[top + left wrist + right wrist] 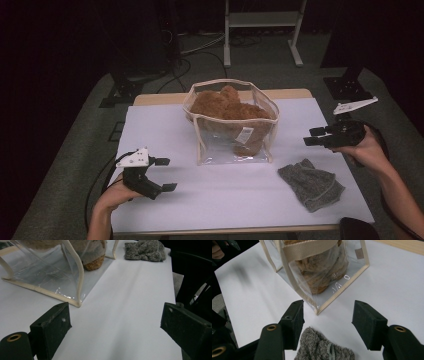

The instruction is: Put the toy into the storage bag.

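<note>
While the right gripper (314,136) hovers above the right side of the white surface (165,125), its jaws stand apart with nothing between them. In the right gripper view, the grey knitted cloth (323,346) lies just below and between those open jaws, its bunched edge nearest the camera and part of it cut off at the bottom of the picture. From the high view, the cloth (311,183) sits near the front right corner of the surface, toward the person from this gripper and a little to its left; its long axis runs diagonally, from the back left to the front right. The right hand is clearly the nearer one, so a grasp from above looks like the likely next move.

The left gripper (161,174) rests low at the front left, jaws also spread and empty, well apart from the cloth.

Between the two, toward the back, stands a clear plastic bag (235,145) with cream trim, holding a brown plush toy (225,107). The toy's shape is hard to make out through the creased plastic. The room beyond the surface is dark.
</note>
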Demonstrator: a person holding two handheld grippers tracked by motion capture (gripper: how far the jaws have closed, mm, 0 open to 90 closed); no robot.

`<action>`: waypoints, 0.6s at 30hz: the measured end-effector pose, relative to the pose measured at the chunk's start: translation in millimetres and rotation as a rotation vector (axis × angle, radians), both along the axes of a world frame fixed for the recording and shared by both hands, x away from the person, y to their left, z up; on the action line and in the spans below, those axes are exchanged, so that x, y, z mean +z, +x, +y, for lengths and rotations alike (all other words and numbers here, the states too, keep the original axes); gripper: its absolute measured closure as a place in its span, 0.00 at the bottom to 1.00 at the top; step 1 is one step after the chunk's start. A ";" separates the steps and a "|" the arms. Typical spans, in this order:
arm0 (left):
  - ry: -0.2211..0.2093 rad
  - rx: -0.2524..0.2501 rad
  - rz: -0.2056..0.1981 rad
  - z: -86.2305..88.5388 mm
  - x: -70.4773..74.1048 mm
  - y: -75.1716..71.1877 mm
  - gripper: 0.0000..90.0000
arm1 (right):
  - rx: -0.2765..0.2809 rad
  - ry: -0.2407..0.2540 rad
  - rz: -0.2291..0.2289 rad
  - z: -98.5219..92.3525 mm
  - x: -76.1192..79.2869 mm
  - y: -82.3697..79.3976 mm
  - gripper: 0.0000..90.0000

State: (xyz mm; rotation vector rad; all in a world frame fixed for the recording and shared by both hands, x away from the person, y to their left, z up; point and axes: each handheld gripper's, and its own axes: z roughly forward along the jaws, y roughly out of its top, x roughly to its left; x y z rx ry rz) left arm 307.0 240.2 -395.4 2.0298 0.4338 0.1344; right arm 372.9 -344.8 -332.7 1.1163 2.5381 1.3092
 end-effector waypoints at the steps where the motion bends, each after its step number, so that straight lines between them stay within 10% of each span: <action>1: 0.001 0.000 -0.001 0.2 0.1 0.0 0.09 | 0.000 -0.002 0.002 -0.3 -1.4 -0.4 0.45; 18: -0.004 0.009 0.002 1.9 -0.3 0.1 0.09 | -0.010 -0.003 0.048 -8.2 -28.3 -10.2 0.45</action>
